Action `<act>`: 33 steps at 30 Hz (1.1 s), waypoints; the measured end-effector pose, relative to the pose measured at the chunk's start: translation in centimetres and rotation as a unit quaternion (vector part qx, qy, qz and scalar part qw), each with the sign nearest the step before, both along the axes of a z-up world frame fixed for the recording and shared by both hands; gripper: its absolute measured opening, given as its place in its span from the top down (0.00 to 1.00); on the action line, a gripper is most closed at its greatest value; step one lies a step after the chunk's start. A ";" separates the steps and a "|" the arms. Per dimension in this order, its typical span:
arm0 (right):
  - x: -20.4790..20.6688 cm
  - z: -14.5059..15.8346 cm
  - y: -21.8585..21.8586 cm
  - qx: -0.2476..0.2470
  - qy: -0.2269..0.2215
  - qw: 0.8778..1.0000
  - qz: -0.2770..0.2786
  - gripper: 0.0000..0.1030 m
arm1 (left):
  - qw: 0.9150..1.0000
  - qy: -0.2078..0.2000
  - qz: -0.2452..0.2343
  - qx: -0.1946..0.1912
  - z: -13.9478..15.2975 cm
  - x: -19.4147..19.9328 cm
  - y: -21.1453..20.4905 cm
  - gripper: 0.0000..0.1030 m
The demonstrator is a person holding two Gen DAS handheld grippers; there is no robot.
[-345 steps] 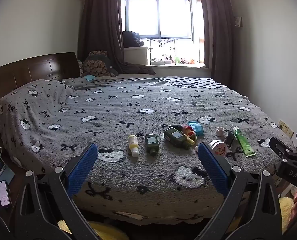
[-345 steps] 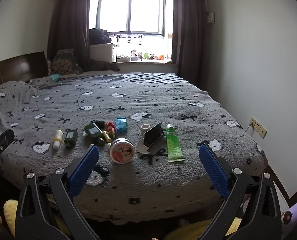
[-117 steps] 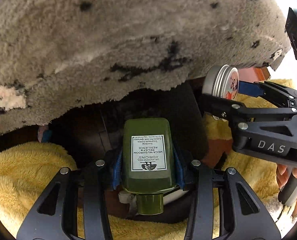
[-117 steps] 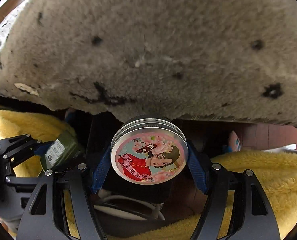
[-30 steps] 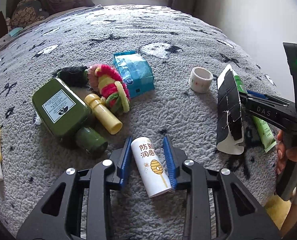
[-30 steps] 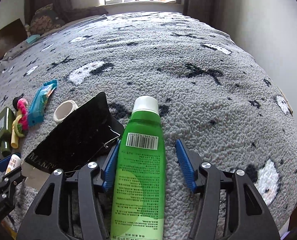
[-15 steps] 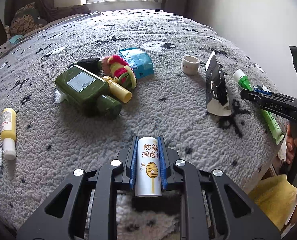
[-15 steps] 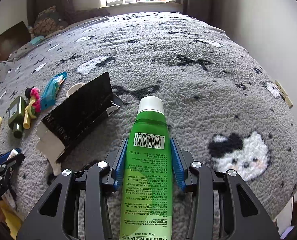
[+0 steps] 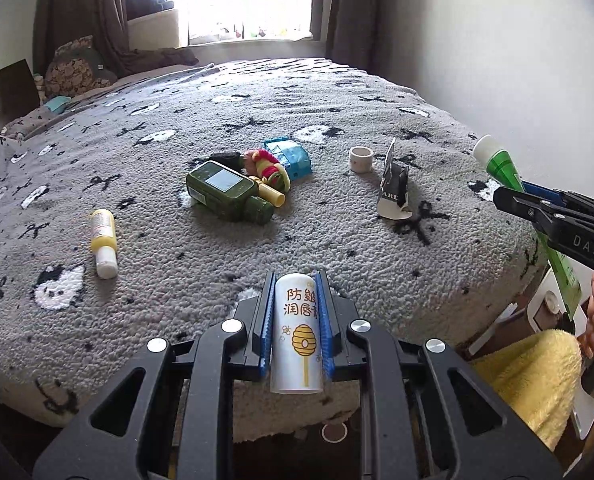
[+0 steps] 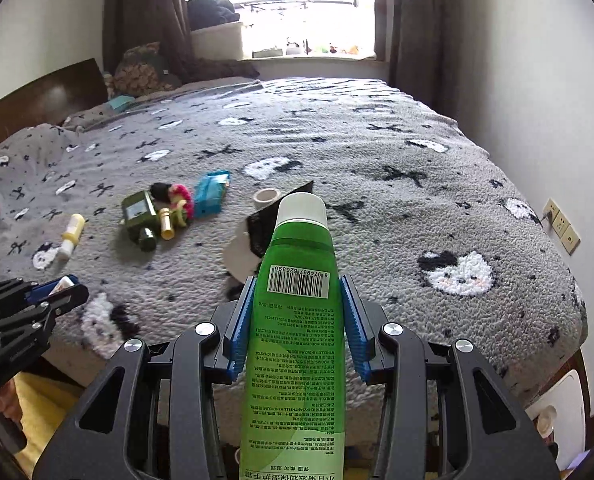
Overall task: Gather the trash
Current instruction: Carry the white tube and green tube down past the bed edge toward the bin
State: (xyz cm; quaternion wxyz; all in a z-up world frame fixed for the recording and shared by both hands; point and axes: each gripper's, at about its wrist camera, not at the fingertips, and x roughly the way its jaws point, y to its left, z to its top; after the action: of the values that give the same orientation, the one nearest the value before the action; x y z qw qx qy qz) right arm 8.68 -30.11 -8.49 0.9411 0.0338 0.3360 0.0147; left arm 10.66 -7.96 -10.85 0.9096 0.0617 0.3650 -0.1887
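Observation:
My left gripper (image 9: pixel 295 280) is shut on a white lip-balm tube with a beehive print (image 9: pixel 297 332), held just off the bed's front edge. My right gripper (image 10: pixel 297 284) is shut on a green tube with a white cap (image 10: pixel 299 320), also lifted off the bed; this tube also shows in the left wrist view (image 9: pixel 501 168). Left on the grey blanket are a green bottle (image 9: pixel 227 192), a yellow bottle (image 9: pixel 103 238), a small yellow tube (image 9: pixel 271 194), a coloured hair tie (image 9: pixel 267 164), a blue packet (image 9: pixel 291 156), a white tape ring (image 9: pixel 361 159) and a torn black carton (image 9: pixel 393 190).
The bed (image 9: pixel 337 92) fills most of both views, with pillows and a window at the far end. A wall with sockets (image 10: pixel 561 224) runs along the right. A yellow towel (image 9: pixel 529 372) and a white object (image 10: pixel 557 412) lie on the floor below the bed's corner.
Both grippers have drawn back and up from the bed with the tubes clamped in them. The items on the blanket look smaller and farther away.

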 end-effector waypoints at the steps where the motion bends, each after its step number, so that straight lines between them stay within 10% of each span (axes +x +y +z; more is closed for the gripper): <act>1: -0.7 0.2 0.5 0.001 -0.003 1.000 0.008 0.59 | 1.000 -0.004 0.000 0.001 0.3 -0.7 0.2 0.83; 14: -6.0 -1.5 5.0 0.021 0.028 0.998 0.057 0.59 | 1.000 -0.003 0.004 0.003 -0.8 -8.4 3.1 0.83; 33: -9.4 -13.2 9.0 0.029 0.204 0.974 0.089 0.59 | 0.985 0.171 -0.001 0.033 -14.3 -10.4 3.4 0.83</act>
State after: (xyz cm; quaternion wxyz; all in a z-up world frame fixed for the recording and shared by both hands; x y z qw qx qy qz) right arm -0.70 -21.15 -21.72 0.8462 0.0336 0.5221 0.1016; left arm 0.25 -4.60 -25.13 0.8311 0.0588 0.5210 -0.1853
